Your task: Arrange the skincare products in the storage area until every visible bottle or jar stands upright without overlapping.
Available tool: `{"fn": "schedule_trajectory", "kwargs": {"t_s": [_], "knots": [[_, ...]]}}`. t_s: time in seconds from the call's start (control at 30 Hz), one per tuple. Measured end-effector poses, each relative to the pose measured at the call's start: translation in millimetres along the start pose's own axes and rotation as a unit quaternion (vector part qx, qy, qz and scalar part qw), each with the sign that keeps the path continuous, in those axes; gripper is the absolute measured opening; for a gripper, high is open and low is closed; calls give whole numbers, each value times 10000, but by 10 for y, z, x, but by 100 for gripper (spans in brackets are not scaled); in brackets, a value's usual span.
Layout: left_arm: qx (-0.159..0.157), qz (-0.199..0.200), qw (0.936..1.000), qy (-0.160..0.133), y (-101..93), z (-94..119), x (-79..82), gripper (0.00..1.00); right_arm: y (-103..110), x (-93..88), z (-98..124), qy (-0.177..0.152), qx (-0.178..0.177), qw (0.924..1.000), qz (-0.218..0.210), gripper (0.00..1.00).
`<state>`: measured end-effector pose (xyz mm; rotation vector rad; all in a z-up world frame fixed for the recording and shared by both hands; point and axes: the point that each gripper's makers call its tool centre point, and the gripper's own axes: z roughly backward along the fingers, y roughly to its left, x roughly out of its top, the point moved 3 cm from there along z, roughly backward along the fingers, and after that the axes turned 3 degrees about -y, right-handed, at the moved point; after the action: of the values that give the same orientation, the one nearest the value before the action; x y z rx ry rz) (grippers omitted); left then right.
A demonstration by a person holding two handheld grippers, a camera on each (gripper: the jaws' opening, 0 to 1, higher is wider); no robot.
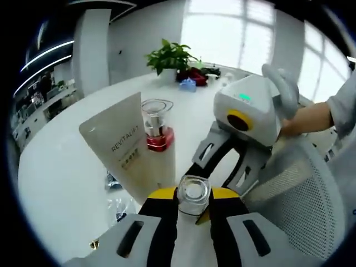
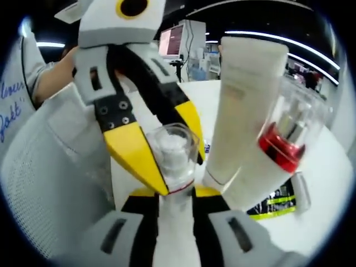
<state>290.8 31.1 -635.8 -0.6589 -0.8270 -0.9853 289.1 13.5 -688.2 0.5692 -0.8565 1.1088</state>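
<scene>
Left hand-held gripper (image 1: 193, 207) and right hand-held gripper (image 2: 177, 192) both clamped on clear-capped bottle (image 1: 194, 194), bottom centre, steadying it upright beside tube (image 1: 130, 146) and red pump bottle (image 1: 158, 127) on worktop (image 1: 61, 161).

Pump bottle (image 1: 157, 129) before tube (image 1: 130, 146)

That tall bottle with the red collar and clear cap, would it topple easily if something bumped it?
Probably. The red-collared pump bottle looks tall and narrow, so likely top-heavy. It seems to lean against the cream tube, which may steady it. Its clear cap looks smooth, hard plastic, possibly slippery to grip.
</scene>
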Motion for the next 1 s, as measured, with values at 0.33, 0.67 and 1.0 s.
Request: {"fn": "schedule_trajectory", "kwargs": {"t_s": [0.33,0.67,1.0], "knots": [[-81,-507,9987,61,-38,-21,-40,27,28,-13,20,-37,-37,9999,130,23],[37,-567,9979,297,13,32,-214,30,41,-15,29,-39,-31,9994,329,24],[78,-513,9974,501,28,-21,-340,28,40,-50,79,0,-57,9994,350,27]]}}
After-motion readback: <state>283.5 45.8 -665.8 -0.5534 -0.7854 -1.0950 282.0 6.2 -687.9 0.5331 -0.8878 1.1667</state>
